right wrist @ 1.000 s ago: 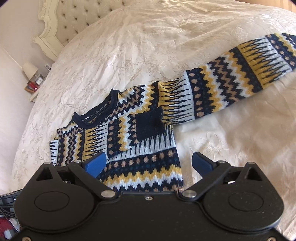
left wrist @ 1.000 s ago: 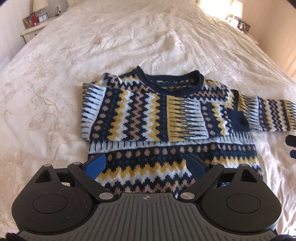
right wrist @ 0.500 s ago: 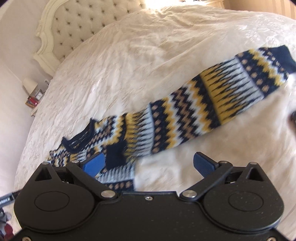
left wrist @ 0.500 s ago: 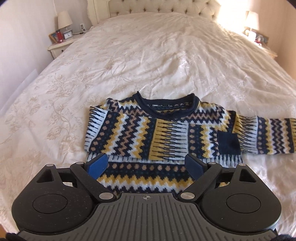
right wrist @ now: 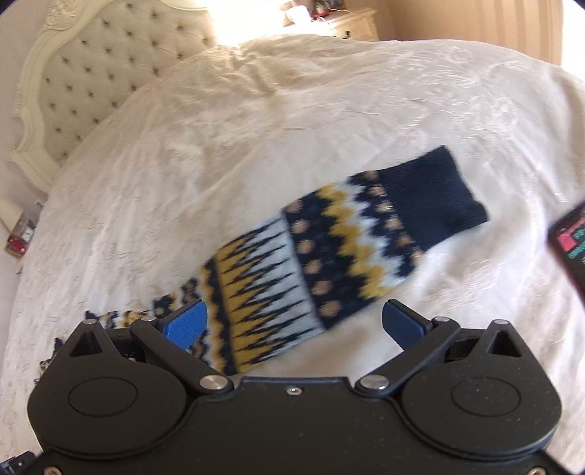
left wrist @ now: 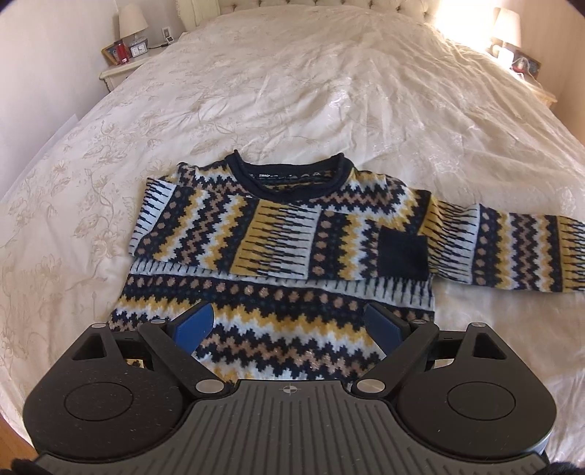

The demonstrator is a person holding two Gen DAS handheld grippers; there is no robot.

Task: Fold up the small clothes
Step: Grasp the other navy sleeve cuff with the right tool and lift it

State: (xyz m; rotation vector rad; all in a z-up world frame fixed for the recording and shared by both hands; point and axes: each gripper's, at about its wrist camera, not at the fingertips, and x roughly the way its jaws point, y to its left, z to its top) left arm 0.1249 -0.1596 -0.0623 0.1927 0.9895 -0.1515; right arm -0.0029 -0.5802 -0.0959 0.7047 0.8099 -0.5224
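A small knitted sweater in navy, yellow, tan and white lies flat on the cream bedspread, collar toward the headboard. Its left sleeve is folded across the chest; the right sleeve stretches out to the right. My left gripper hovers open above the hem, nothing between its blue pads. In the right wrist view, the outstretched sleeve with its navy cuff lies ahead, slightly blurred. My right gripper stands open over the sleeve's middle, holding nothing.
A tufted headboard closes the far end of the bed. A nightstand with a lamp, clock and frames stands far left, another with a lamp far right. A dark phone with a lit screen lies on the bed right of the cuff.
Both grippers stayed open. The left one drew back from the sweater, showing more bed. The right one swept right along the sleeve, from the sweater's body to near the cuff.
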